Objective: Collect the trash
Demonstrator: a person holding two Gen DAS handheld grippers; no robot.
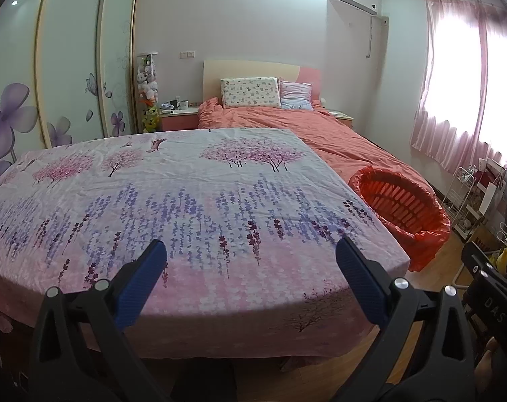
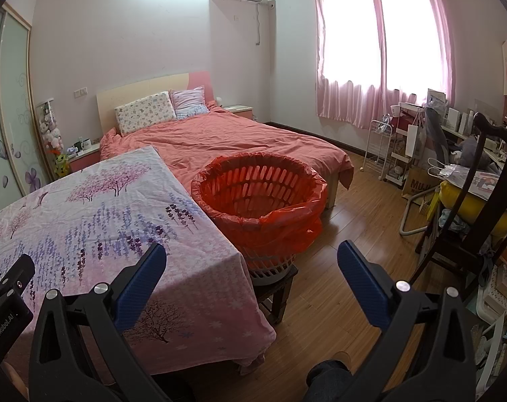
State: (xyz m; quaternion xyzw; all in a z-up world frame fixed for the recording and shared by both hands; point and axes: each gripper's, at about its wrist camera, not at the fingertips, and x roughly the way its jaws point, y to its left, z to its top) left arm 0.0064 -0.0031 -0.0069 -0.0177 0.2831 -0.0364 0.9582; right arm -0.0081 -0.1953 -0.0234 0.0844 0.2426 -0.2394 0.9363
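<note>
Both my tongs gape wide and carry nothing: the left tongs [image 1: 250,251] hang over the near edge of the flowered tabletop [image 1: 193,181], the right tongs [image 2: 251,254] over its corner. I see no trash on the cloth. The red-lined basket [image 2: 258,197] stands just beside the tabletop on a low stool [image 2: 276,288]. My worry: a careless swing could knock the basket off that perch, or a tip could snag the loose cloth and drag it.

Bright window [image 2: 380,40] glare through curtains; fisheye bends dark corners.
</note>
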